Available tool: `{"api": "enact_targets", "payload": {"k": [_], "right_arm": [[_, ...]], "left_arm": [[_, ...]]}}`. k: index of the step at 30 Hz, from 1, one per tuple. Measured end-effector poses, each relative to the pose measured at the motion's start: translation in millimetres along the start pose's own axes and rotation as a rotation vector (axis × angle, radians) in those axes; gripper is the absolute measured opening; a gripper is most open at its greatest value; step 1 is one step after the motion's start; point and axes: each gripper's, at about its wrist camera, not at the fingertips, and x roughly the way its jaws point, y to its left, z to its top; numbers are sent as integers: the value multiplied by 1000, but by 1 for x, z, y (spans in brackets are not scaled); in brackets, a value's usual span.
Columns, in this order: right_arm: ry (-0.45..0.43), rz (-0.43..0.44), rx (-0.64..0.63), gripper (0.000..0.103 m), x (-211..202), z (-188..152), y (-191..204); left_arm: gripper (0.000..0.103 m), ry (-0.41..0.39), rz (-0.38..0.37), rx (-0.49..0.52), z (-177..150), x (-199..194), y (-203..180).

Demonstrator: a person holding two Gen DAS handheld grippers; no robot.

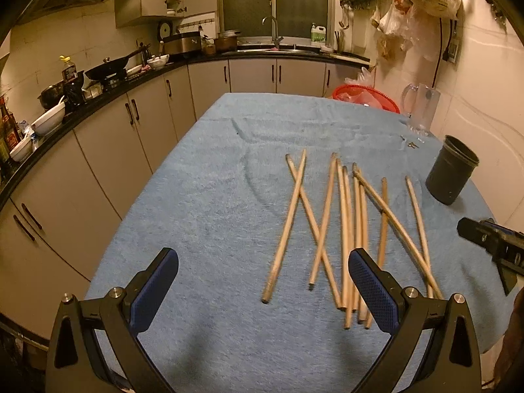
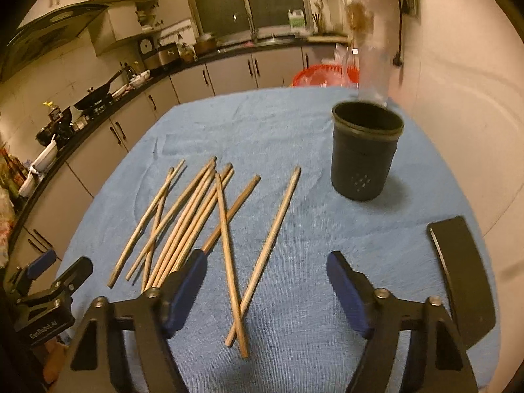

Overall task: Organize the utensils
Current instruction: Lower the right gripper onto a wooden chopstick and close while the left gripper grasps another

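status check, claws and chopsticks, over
Left claw open, empty. Right claw open, empty. Chopsticks loose on blue cloth, none in black holder. Black phone right of claw, nothing blocking.

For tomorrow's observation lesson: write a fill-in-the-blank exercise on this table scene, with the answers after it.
1. The wooden chopsticks lie on a ____ cloth.
2. The black utensil holder stands ____.
3. Both the left gripper and the right gripper are ____.
4. The holder contains ____ chopsticks.

Answers: blue; upright; open; no
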Motion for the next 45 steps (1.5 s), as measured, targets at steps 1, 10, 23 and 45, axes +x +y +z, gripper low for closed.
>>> {"api": "enact_targets", "payload": {"k": [1,10,23,45], "right_arm": [[19,8,10,59,5,4,-3],[133,21,48,33,50,49,-4],[283,-128,58,22,123,97,-3],[376,-184,55,22,159,102,-10]], "left_arm": [[103,1,2,6,1,2,1],[72,63,-62,70,39,22,15],[32,359,-299,76,119,120,9],[10,513,-286,221,138,225,-72]]}}
